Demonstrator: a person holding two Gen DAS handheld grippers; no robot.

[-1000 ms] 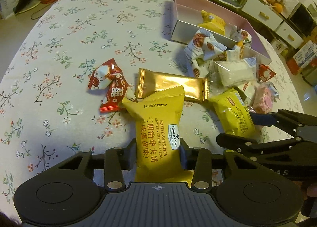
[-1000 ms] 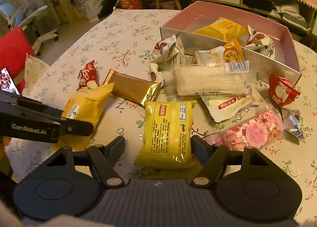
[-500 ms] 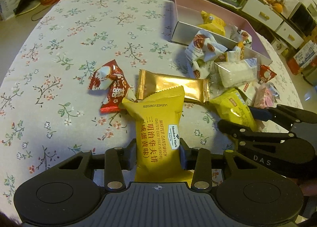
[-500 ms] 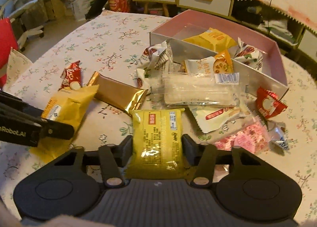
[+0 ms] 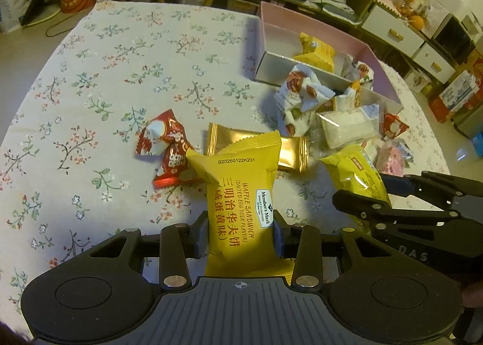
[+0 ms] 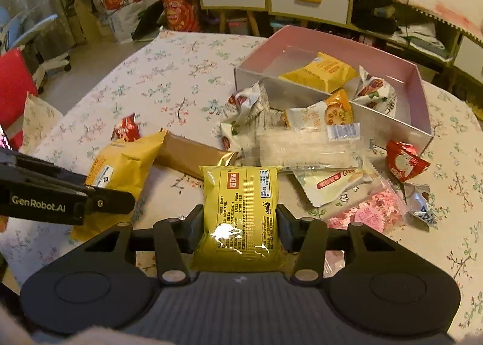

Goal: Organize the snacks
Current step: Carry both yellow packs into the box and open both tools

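My left gripper (image 5: 240,235) is shut on a yellow waffle sandwich packet (image 5: 241,185), held above the floral tablecloth. My right gripper (image 6: 240,232) is shut on a darker yellow snack packet (image 6: 241,203), lifted off the table; it also shows in the left wrist view (image 5: 356,176). A pink-lined box (image 6: 419,97) stands at the far right and holds a yellow packet (image 6: 323,73) and a white wrapped snack (image 6: 377,88). A pile of loose snacks lies in front of the box, among them a clear packet (image 6: 305,149) and a gold bar (image 5: 289,146).
A red wrapper (image 5: 164,149) lies left of the gold bar. A red packet (image 6: 404,164), a pink packet (image 6: 368,212) and a blue-white candy (image 6: 422,206) lie at the right. Drawers and shelves stand behind the round table (image 5: 120,58). A chair stands far left.
My right gripper closed on the darker yellow packet and lifted it off the table. My left gripper rose slightly with the waffle sandwich packet.
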